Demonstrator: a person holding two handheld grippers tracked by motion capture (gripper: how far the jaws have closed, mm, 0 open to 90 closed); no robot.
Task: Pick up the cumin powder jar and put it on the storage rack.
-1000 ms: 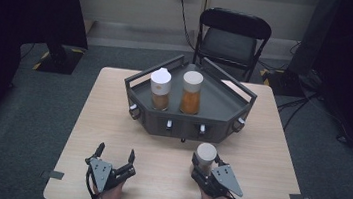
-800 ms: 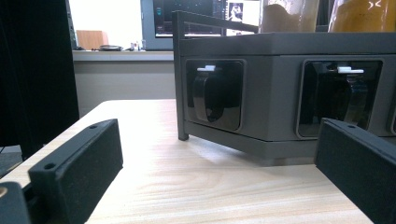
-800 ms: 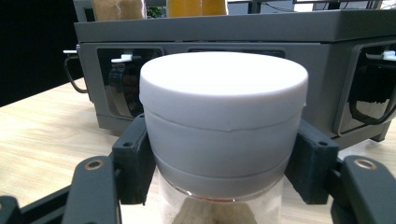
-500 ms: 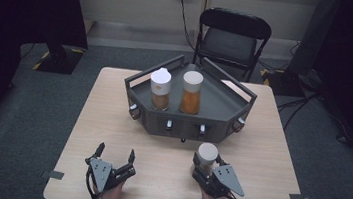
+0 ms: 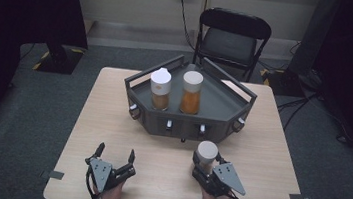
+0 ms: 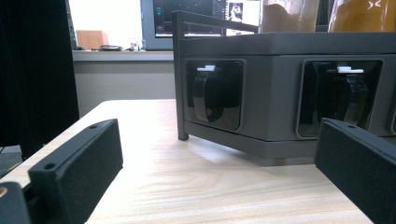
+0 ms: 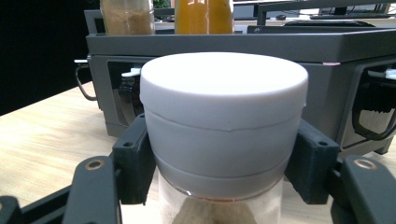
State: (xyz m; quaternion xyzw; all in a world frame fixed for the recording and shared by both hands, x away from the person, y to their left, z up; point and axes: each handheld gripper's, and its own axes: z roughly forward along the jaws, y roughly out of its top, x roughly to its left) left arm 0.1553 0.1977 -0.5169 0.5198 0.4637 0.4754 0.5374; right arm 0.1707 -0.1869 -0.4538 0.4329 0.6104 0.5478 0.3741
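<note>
Right gripper (image 5: 205,169) at 5 o'clock on the wooden table (image 5: 278,156), jaws closed snug on a white-lidded jar (image 5: 206,155) standing upright just in front of the grey tray (image 5: 223,112). Left gripper (image 5: 116,157) at 7 o'clock, jaws spread wide, holding nothing. Two more jars in the tray at 12 o'clock, brown-filled jar (image 5: 160,89) left of orange-filled jar (image 5: 191,92), side by side

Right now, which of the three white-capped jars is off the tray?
The jar clamped in the right gripper, standing on the table in front of the grey tray. The other two jars stand inside the tray.
</note>
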